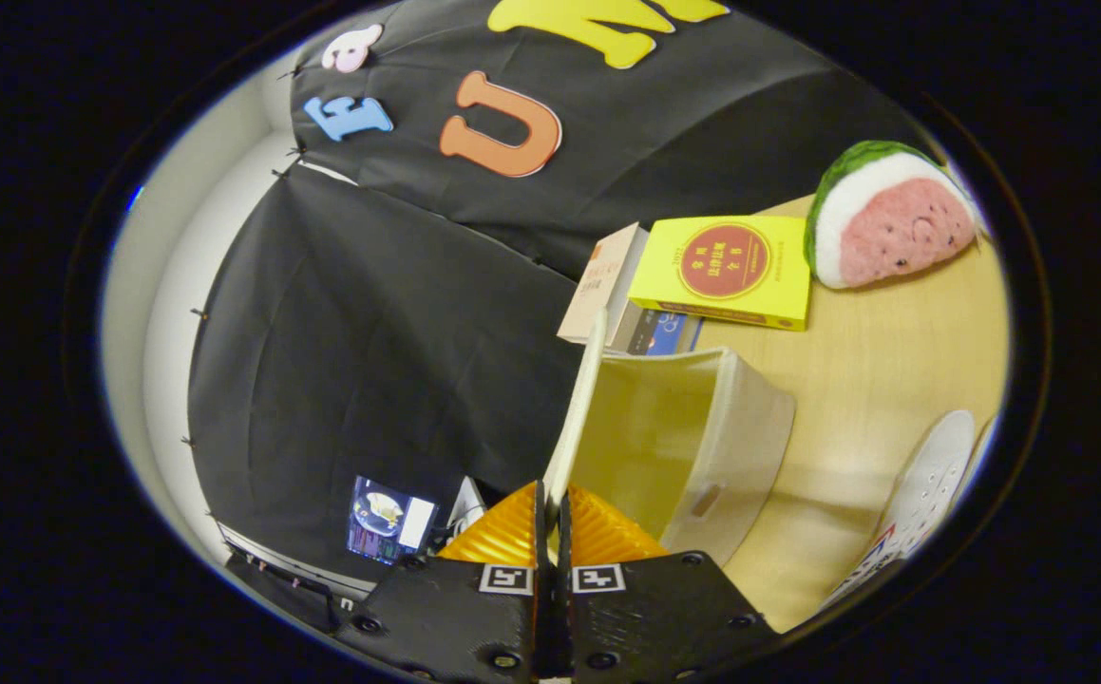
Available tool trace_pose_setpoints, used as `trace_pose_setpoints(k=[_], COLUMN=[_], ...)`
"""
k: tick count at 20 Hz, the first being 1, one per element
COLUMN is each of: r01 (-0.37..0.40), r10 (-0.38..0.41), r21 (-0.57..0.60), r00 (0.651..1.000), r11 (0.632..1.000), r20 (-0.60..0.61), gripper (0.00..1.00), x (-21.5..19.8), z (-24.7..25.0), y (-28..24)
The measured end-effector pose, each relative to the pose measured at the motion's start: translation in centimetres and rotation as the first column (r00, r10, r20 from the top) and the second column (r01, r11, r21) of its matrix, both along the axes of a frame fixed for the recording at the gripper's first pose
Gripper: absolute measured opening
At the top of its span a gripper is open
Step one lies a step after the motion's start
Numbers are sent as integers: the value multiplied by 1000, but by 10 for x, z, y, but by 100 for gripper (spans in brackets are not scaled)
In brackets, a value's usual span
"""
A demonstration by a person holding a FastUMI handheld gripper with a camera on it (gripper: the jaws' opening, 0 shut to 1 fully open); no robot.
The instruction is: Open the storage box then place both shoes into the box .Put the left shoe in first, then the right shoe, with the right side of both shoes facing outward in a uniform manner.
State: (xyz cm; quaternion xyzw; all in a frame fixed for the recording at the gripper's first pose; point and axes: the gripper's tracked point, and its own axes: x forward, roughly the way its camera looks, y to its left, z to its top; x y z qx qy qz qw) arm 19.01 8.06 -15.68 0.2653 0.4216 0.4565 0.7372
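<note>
Gripper shown with its jaws nearly closed, both fingers pinching the edge of the lid of the storage box; the lid is raised edge-on, running away from the fingertips; the box's opened interior is seen just beside the lid, on the wooden table; a white shoe lies on the table, apart from the box; beyond the box, a stack of books, a yellow book and a watermelon-slice plush are placed.
</note>
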Motion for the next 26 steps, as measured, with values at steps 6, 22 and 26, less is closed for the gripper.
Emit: trace_pose_setpoints(k=[6,22,26], r01=[-18,-12,3], r10=[23,24,10], r21=[-56,-244,-319], r00=[995,999,999], r11=[998,970,948], r20=[95,47,40], gripper=[3,72,96], x=[-9,-15,-17], z=[49,56,34], y=[58,235,206])
